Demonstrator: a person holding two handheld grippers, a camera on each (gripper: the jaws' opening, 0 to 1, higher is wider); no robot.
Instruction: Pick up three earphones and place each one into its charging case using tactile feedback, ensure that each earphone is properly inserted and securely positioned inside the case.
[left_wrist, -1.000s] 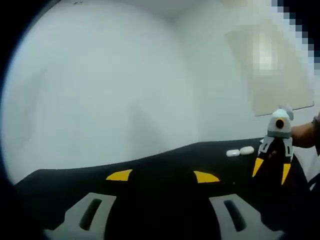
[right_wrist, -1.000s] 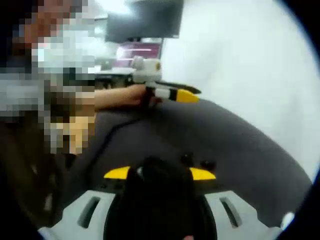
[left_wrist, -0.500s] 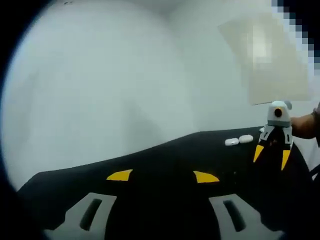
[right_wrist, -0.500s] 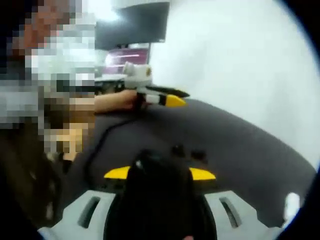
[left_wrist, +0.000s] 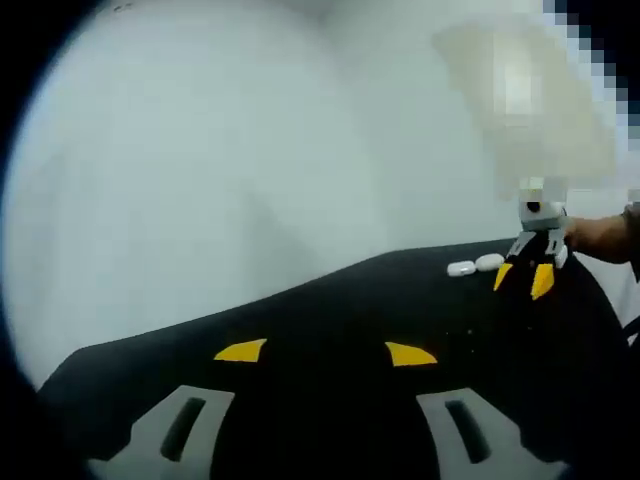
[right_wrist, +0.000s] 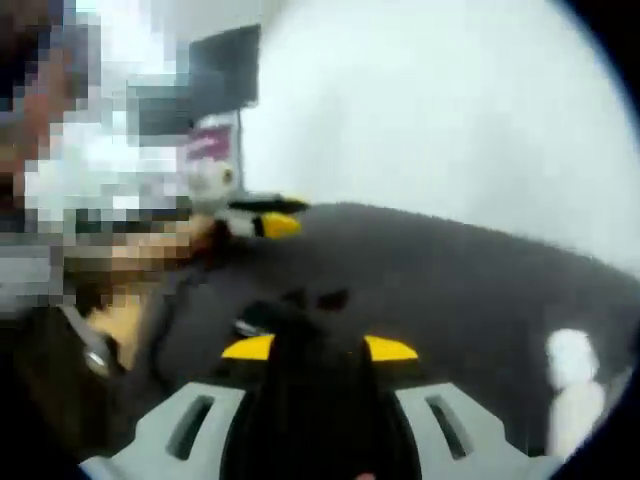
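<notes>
white cases (left_wrist: 475, 266) lie side by side on the black table (left_wrist: 330, 320), and over the last second my right gripper (left_wrist: 522, 279) has swung toward them, so they now show pale at the right edge of its own view (right_wrist: 572, 375). it's clamped on something dark (right_wrist: 315, 400), perhaps a black case, too blurred to say. my left gripper (left_wrist: 325, 352) hangs back, jaws apart and empty.

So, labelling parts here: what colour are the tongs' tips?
Yellow, clearest on the left tongs in the left gripper view.
</notes>
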